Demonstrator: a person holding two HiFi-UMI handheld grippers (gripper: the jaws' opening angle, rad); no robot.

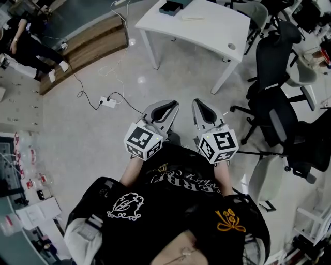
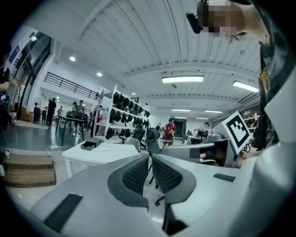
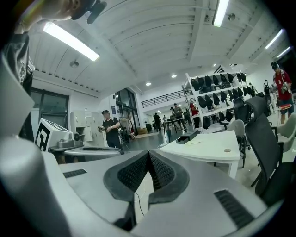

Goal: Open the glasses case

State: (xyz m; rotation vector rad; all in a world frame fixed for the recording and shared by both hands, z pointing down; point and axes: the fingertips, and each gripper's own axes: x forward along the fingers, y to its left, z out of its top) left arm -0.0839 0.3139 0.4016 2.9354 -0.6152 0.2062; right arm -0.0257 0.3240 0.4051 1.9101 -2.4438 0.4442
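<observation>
A small dark box, possibly the glasses case [image 1: 169, 7], lies on the far end of a white table [image 1: 207, 31], well ahead of both grippers. It also shows in the left gripper view [image 2: 90, 144] and the right gripper view [image 3: 187, 138]. My left gripper [image 1: 168, 106] is held close to my body above the floor, its jaws together with nothing between them [image 2: 150, 155]. My right gripper [image 1: 202, 103] is beside it, also shut and empty [image 3: 149, 152]. Both point towards the table.
Black office chairs [image 1: 274, 62] crowd the right side near the table. A power strip [image 1: 108, 102] with trailing cables lies on the glossy floor at the left. A wooden step [image 1: 85, 49] and a person [image 1: 31, 46] are at the far left.
</observation>
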